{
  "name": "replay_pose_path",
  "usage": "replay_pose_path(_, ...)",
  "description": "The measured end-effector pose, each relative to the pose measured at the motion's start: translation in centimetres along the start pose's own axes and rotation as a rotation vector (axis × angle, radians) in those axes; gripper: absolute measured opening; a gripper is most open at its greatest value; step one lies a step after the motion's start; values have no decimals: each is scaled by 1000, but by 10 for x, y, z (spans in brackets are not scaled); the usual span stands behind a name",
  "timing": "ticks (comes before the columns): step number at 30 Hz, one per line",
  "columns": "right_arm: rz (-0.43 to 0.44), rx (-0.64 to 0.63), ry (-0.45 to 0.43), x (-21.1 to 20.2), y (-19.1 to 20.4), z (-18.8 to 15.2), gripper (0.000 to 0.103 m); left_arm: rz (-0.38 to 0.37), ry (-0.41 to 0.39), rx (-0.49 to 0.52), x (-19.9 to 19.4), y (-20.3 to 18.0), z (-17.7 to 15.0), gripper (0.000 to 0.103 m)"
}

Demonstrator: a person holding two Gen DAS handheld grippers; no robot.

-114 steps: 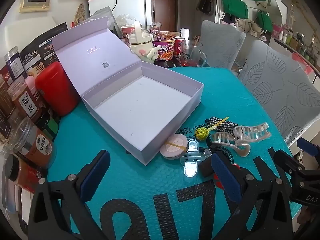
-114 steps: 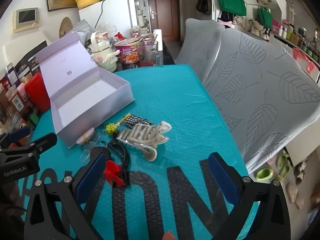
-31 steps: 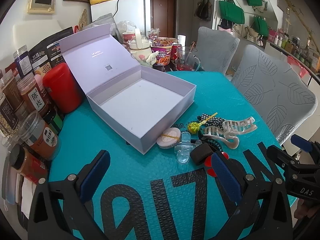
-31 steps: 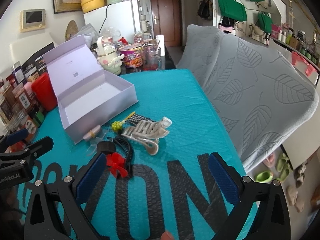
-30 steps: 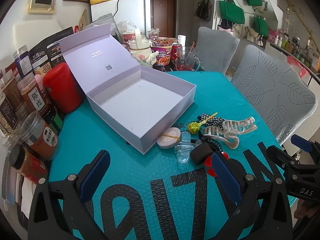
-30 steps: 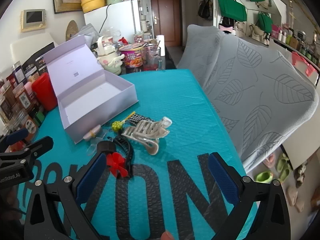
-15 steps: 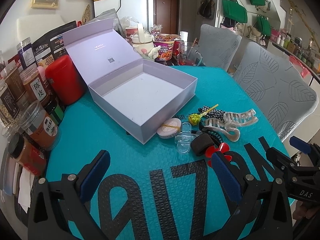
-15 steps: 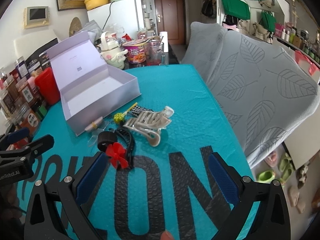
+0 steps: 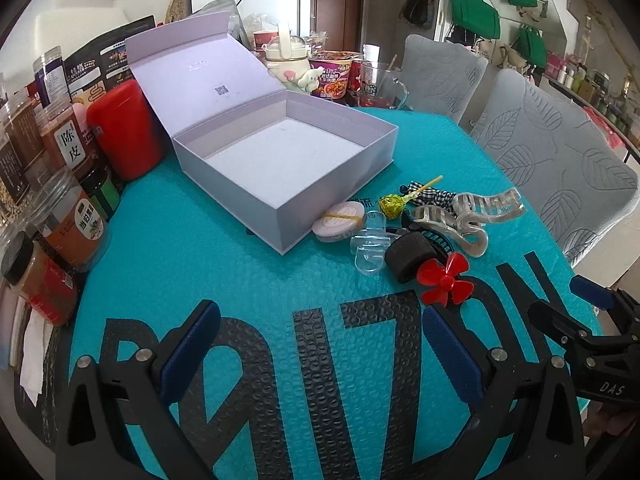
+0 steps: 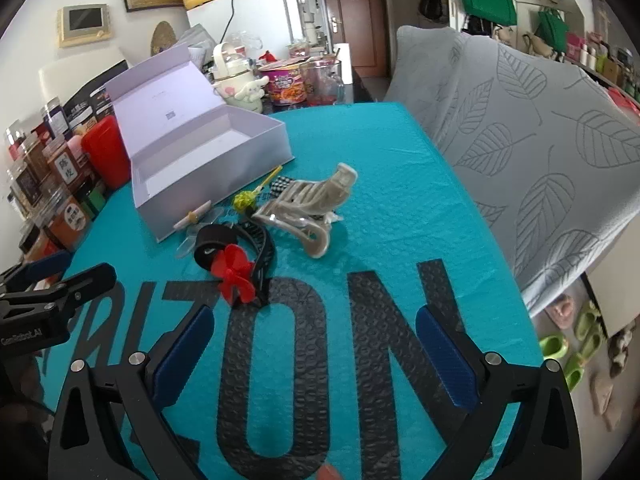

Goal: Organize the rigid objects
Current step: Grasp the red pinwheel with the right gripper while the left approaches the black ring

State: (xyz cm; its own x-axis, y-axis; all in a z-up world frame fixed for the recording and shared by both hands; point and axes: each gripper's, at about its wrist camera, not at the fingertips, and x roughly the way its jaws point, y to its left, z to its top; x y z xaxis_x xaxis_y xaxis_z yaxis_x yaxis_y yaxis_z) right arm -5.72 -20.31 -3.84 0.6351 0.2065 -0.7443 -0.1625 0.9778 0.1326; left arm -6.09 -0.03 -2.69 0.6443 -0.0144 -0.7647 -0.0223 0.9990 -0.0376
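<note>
An open lilac box (image 9: 280, 160) (image 10: 208, 160) with its lid raised stands on the teal mat. Beside its right corner lies a heap of small things: a round pink compact (image 9: 340, 222), a clear clip (image 9: 366, 248), a black roller (image 9: 408, 258) (image 10: 212, 246), a red propeller (image 9: 444, 284) (image 10: 234, 274), a wrapped lollipop (image 9: 394, 206) (image 10: 244, 199) and clear claw clips (image 9: 472, 216) (image 10: 308, 208). My left gripper (image 9: 320, 352) is open, short of the heap. My right gripper (image 10: 312, 356) is open too, nothing between its fingers.
Spice jars (image 9: 60, 216) and a red canister (image 9: 128, 136) line the table's left edge. Cups, a noodle bowl (image 9: 330, 76) and a glass jug (image 9: 380, 88) crowd the far end. Grey covered chairs (image 10: 532, 152) stand along the right side.
Both grippers have drawn back and risen a little, so the heap and the box look farther off. The objects themselves have not moved. Both stay open.
</note>
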Motion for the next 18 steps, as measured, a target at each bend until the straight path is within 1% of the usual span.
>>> replay_pose_path(5,59,-9,23,15,3,-2,91,4,20,-9,9,4,-6,103)
replay_pose_path(8,82,1,39,24,3,-1,81,-6,34,-21,14,7,-7,103)
replay_pose_path(12,118,-13,55,35,8,3,76,-12,36,-35,17,11,-5,103)
replay_pose_path(14,129,-28,56,39,13,5,69,-15,37,-39,19,12,-3,103)
replay_pose_path(15,131,-32,55,40,16,7,56,-14,39,-40,20,13,-3,103)
replay_pose_path(16,137,-40,55,42,18,8,50,-12,41,-41,22,14,-2,103)
replay_pose_path(18,156,-57,60,47,24,11,49,-8,48,-43,25,16,-1,103)
